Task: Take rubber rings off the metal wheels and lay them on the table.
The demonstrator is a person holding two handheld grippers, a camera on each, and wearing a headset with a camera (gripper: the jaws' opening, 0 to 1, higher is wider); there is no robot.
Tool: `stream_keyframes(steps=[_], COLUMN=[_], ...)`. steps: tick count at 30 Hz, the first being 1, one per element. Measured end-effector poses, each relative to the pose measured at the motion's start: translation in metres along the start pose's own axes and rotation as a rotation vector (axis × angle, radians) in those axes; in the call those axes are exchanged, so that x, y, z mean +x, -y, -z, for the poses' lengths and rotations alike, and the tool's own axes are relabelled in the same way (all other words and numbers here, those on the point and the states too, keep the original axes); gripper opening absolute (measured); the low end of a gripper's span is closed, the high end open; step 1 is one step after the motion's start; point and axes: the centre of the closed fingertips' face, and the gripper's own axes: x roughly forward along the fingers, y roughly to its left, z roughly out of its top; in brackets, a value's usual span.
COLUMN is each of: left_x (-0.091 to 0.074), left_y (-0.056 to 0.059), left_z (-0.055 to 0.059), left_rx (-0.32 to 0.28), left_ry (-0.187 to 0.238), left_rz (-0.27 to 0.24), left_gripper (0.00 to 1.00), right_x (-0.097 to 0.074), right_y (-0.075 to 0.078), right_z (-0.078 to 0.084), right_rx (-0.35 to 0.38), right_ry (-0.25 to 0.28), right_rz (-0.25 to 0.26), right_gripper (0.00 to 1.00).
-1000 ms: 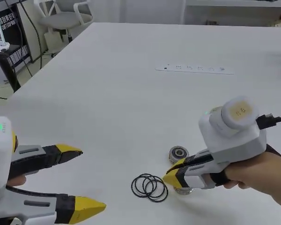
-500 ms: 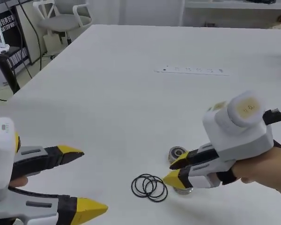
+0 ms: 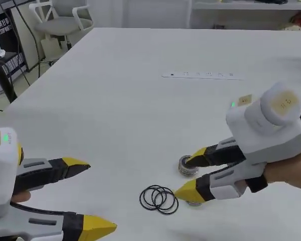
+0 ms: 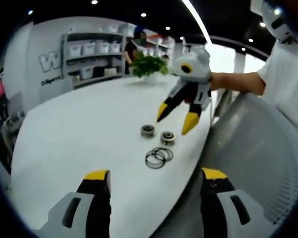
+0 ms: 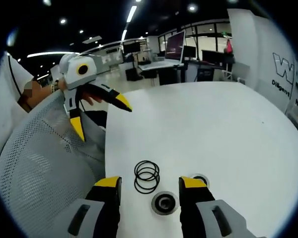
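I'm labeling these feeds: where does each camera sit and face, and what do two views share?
Head view: on the headset, facing forward and down at the table; left gripper, right gripper and a hand show.
Left gripper view: on the left gripper, facing across the table toward the right gripper; own jaws show.
Right gripper view: on the right gripper, facing a metal wheel between its jaws.
Shared: both gripper views see the rubber rings.

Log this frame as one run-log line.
right gripper: open, above metal wheels | left gripper: open, off to the side | rubber rings: piled on table
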Motion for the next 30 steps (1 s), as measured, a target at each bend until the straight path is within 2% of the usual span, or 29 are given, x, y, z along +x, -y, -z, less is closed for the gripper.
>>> stream_keyframes(steps=[6, 11, 15, 18, 24, 30], left_x=[0.001, 0.001, 0.000, -0.001, -0.008, -0.016], left_y=[0.001, 0.000, -0.001, -0.001, -0.006, -0.009], left_z=[-0.002, -0.004, -0.002, -0.001, -0.004, -0.006], left_rx=[-0.002, -0.011, -0.002, 0.009, 0.011, 0.012], left_ry=[0.007, 0.020, 0.005, -0.010, -0.006, 0.002], left_rz=[0.009, 0.005, 0.006, 0.007, -0.007, -0.031], left_gripper=[0.76, 0.82, 0.85, 0.87, 0.90, 0.91], right_x=[-0.007, -0.017, -0.030, -0.044, -0.071, -0.086], right_y=[-0.015, -0.020, -0.020, -0.015, -0.007, -0.006], right_z=[0.002, 0.002, 0.002, 0.002, -0.001, 0.010], right_rx=[-0.039, -0.065, -0.061, -0.041, 0.046, 0.074], right_ry=[-0.004, 0.015, 0.038, 0.079, 0.192, 0.221], right_rz=[-0.022, -0.021, -0.006, 0.026, 0.080, 0.099], right_gripper=[0.55, 0.64, 0.71, 0.74, 0.81, 0.89])
